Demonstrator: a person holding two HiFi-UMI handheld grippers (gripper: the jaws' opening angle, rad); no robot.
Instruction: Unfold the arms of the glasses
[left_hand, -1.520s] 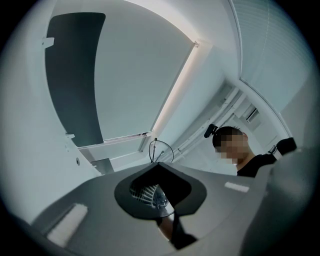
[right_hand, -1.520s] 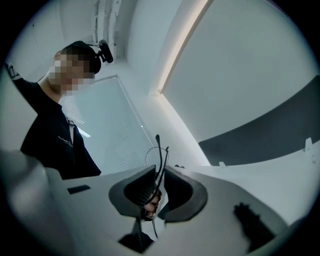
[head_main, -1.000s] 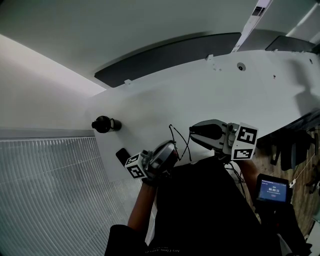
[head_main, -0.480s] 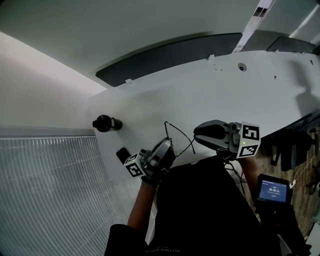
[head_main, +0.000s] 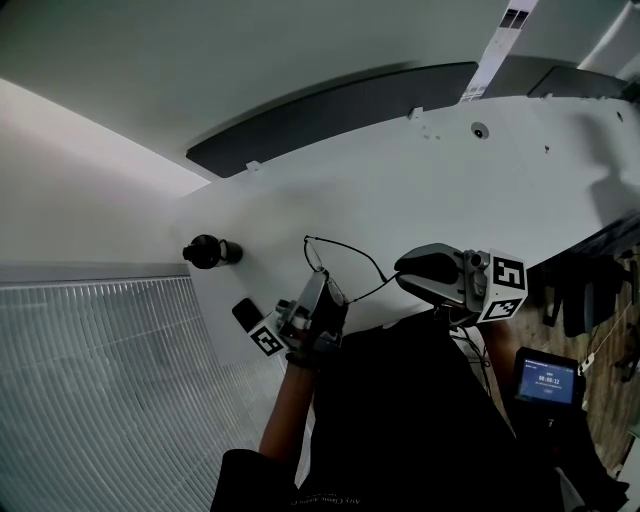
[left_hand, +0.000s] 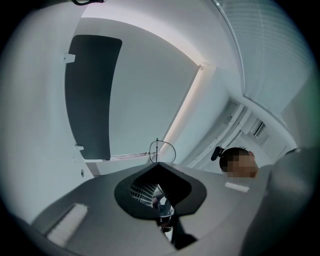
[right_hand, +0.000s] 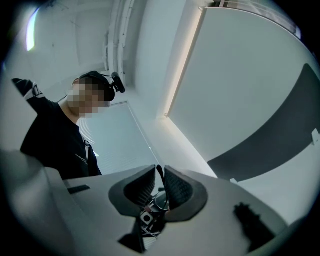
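Observation:
Thin black wire glasses (head_main: 345, 246) hang above the white table (head_main: 450, 190), stretched between my two grippers. My left gripper (head_main: 322, 282) is shut on the front frame; in the left gripper view one round lens rim (left_hand: 162, 151) pokes out just beyond the closed tips (left_hand: 158, 164). My right gripper (head_main: 401, 268) is shut on the end of one arm, which shows in the right gripper view as a thin dark strip (right_hand: 159, 175) pinched between the ribbed pads (right_hand: 176, 186). That arm runs out from the frame as a long, slightly curved line. The other arm is hard to make out.
A black round object (head_main: 205, 249) and a small dark flat item (head_main: 245, 313) lie at the table's left end. A long dark panel (head_main: 330, 115) borders the far side. A handheld screen (head_main: 545, 380) and dark chairs (head_main: 585, 300) are at the right.
The left gripper has tilted upward and moved away from the right one. The frame has risen and swung left, so the arm now stretches out longer between the two grippers.

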